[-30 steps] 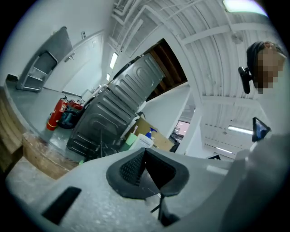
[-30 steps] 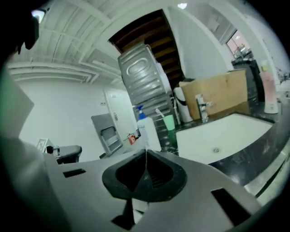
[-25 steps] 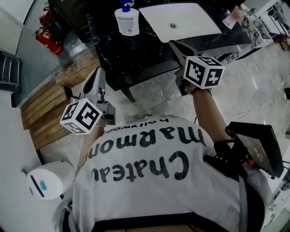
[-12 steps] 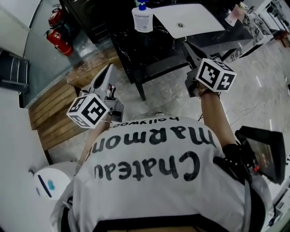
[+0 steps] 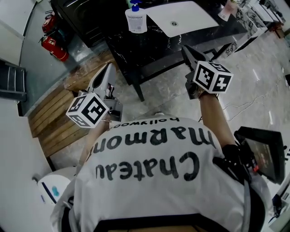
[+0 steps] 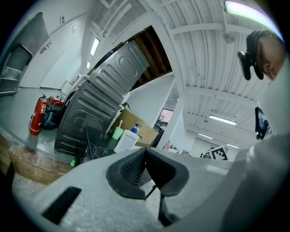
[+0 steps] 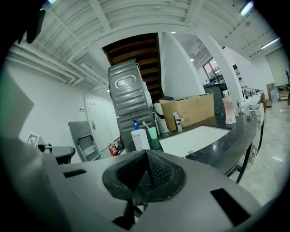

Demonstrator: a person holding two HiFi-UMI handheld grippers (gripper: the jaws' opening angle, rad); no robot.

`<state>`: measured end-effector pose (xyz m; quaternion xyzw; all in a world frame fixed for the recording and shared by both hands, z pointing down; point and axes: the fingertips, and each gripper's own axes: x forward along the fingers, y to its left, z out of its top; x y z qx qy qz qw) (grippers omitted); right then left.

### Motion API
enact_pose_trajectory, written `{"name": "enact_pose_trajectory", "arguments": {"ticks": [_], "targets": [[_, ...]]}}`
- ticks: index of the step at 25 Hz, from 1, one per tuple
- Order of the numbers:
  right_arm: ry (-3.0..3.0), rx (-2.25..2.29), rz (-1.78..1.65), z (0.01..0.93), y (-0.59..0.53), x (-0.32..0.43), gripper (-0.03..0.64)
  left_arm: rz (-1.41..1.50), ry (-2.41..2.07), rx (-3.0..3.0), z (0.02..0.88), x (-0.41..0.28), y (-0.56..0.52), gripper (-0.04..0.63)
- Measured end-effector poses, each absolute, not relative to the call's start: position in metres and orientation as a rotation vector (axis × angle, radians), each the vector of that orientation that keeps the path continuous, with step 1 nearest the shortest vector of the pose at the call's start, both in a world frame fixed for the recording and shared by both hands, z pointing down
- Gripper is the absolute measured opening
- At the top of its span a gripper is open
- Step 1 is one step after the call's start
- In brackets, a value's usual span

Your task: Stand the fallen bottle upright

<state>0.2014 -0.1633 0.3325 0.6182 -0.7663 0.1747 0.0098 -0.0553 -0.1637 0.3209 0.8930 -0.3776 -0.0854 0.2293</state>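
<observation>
A white pump bottle [image 5: 136, 19] with a blue pump stands upright on the black marble counter [image 5: 131, 45]; it also shows in the left gripper view [image 6: 128, 140] and the right gripper view [image 7: 139, 137]. I see no bottle lying on its side. My left gripper [image 5: 103, 78] is held in the air short of the counter's left end, jaws shut and empty [image 6: 145, 150]. My right gripper [image 5: 188, 52] hovers at the counter's front edge near the sink, also shut on nothing [image 7: 146, 152].
A white sink basin [image 5: 181, 18] is set in the counter, and a pink bottle [image 5: 225, 10] stands at its far right. A green cup [image 7: 152, 132] sits beside the pump bottle. Red fire extinguishers [image 5: 49, 40] and a wooden pallet [image 5: 54, 113] are at the left.
Both grippers have edged forward toward the counter and risen slightly. Their jaws stay shut and empty, and the pump bottle has not moved.
</observation>
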Motion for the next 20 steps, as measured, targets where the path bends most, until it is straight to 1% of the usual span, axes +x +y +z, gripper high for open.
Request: {"name": "enact_pose_trajectory", "arguments": {"ticks": [20], "targets": [[-2.360, 1.877, 0.521, 0.347, -0.205, 0.235, 0.012, -0.258, -1.047, 2.447, 0.329, -0.022, -0.201, 0.014]]}}
